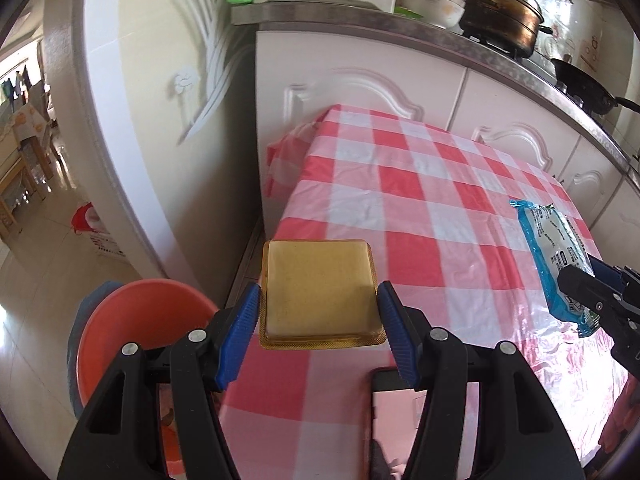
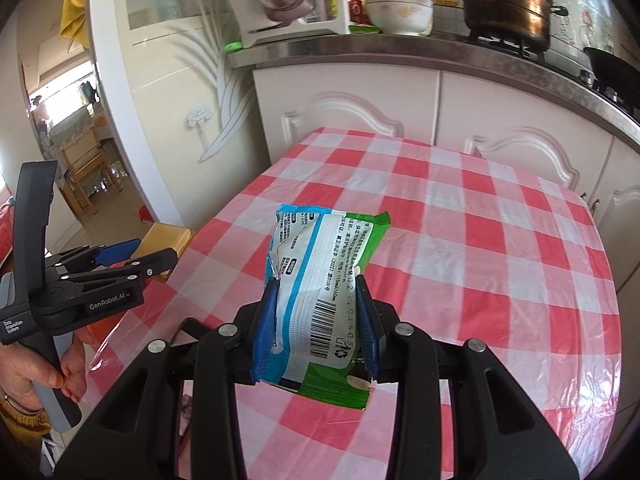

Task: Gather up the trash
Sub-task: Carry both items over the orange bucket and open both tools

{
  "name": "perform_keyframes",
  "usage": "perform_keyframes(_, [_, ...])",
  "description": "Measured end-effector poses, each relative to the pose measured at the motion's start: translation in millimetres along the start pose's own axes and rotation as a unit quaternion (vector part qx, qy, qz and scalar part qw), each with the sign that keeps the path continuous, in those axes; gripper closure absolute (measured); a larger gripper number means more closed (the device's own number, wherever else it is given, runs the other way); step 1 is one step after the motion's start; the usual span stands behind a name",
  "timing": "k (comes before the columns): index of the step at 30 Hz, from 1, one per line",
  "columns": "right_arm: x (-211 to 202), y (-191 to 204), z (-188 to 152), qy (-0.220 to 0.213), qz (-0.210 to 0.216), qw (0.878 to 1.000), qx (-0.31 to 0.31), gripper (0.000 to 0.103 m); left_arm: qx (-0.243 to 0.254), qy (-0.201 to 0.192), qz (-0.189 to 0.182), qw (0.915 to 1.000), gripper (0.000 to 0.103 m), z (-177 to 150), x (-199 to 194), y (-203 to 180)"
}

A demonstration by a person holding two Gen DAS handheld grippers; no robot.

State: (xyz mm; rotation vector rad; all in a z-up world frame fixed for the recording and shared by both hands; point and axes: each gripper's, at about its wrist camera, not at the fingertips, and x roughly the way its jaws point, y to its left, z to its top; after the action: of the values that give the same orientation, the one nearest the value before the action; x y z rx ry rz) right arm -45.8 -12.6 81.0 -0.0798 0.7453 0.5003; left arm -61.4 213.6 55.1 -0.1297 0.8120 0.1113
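Observation:
My left gripper (image 1: 318,300) is shut on a square amber plastic tray (image 1: 316,272), with a blue pad against each side. It hangs over the left edge of the red-and-white checked table (image 1: 420,200). An orange bin (image 1: 136,320) stands on the floor below, to the left. My right gripper (image 2: 318,284) is shut on a white, blue and green wrapper (image 2: 320,248), held above the table. The right wrist view shows the left gripper (image 2: 156,254) with the amber tray (image 2: 168,238) at the left, gripped by a hand (image 2: 44,376). The left wrist view has the right gripper (image 1: 576,280) and wrapper (image 1: 556,248) at the right.
A dark phone (image 1: 394,408) lies on the table near its front edge. Behind the table run white cabinets (image 2: 500,120) under a counter with a brown pot (image 2: 508,4), bowls and a rack. A white pillar (image 1: 140,120) and a tiled floor are on the left.

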Motion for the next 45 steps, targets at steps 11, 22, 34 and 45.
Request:
perform_keyframes(11, [19.9, 52.6, 15.9, 0.013, 0.041, 0.998, -0.04, 0.065, -0.047, -0.002, 0.034, 0.9983, 0.042, -12.0, -6.5, 59.8])
perform_keyframes(22, [50.8, 123.0, 26.4, 0.045, 0.098, 0.99, -0.097, 0.065, -0.098, 0.014, 0.072, 0.9925, 0.042, -31.0, 2.2, 118.0])
perform_keyframes(34, [83.3, 185.0, 33.3, 0.085, 0.145, 0.976, -0.137, 0.065, -0.141, 0.043, 0.101, 0.9839, 0.042, -56.6, 21.5, 162.6])
perform_keyframes(45, [104.7, 215.8, 27.9, 0.111, 0.158, 0.968, -0.161, 0.065, -0.154, 0.058, 0.105, 0.9808, 0.042, -72.0, 32.6, 175.1])
